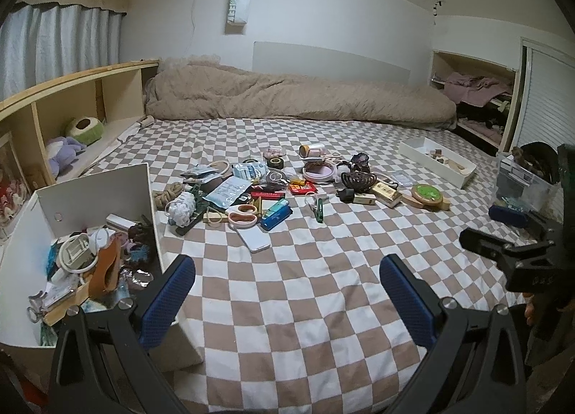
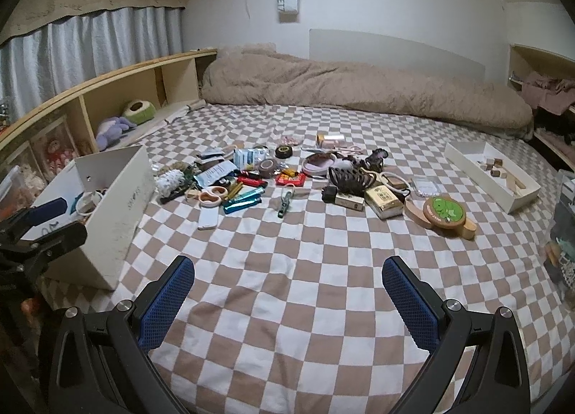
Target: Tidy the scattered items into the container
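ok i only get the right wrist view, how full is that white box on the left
Observer: The left wrist view looks into the white box: it is piled with clutter, including a white ring.
Operator: is the left gripper carrying anything
Observer: No, the left gripper is open and empty.
Operator: anything past my right edge
Observer: A blue oblong case lies on the bed before a clear plastic bin.

We hold our left gripper [image 1: 287,291] level and low, its blue-padded jaws spread wide with nothing between them. Our right gripper [image 2: 289,293] sits likewise, jaws wide apart and empty.
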`<action>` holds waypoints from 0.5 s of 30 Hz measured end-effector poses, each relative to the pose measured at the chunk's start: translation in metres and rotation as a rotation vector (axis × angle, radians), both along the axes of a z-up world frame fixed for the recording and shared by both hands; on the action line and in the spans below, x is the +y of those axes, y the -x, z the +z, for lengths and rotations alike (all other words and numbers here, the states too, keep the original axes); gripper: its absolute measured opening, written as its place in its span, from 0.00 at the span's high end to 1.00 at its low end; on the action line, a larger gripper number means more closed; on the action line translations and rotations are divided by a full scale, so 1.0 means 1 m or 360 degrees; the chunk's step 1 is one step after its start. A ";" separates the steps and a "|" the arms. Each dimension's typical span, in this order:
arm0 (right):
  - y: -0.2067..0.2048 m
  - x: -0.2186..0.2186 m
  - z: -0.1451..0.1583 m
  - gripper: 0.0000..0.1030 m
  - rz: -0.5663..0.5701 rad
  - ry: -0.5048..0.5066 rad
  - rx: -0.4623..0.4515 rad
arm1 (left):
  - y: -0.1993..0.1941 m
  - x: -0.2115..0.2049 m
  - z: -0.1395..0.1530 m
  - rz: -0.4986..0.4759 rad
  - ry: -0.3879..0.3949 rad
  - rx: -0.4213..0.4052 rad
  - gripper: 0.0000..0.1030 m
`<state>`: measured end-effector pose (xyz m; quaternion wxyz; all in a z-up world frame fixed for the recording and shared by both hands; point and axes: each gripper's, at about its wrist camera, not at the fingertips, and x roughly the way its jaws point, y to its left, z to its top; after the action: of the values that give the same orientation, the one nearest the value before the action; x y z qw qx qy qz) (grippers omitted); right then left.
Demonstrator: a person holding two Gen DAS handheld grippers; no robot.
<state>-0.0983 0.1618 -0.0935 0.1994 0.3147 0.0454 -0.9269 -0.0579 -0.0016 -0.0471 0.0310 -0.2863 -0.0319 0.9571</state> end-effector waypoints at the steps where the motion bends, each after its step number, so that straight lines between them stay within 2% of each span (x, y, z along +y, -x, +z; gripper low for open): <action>1: 0.004 0.001 -0.002 0.00 -0.0004 -0.0003 -0.0010 | 0.003 0.000 -0.001 -0.0003 -0.0003 -0.0004 0.00; 9: 0.032 0.009 -0.019 0.00 -0.0041 0.0003 -0.0092 | 0.030 0.007 -0.005 -0.0026 -0.0031 -0.0031 0.00; 15: 0.048 0.008 -0.020 0.00 -0.0024 -0.0008 -0.0106 | 0.048 0.014 -0.004 -0.0053 -0.0033 -0.0039 0.00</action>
<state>-0.1464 0.1696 -0.1138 0.1929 0.3462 0.0388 -0.9173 -0.1061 0.0128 -0.0506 0.0495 -0.2981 -0.0375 0.9525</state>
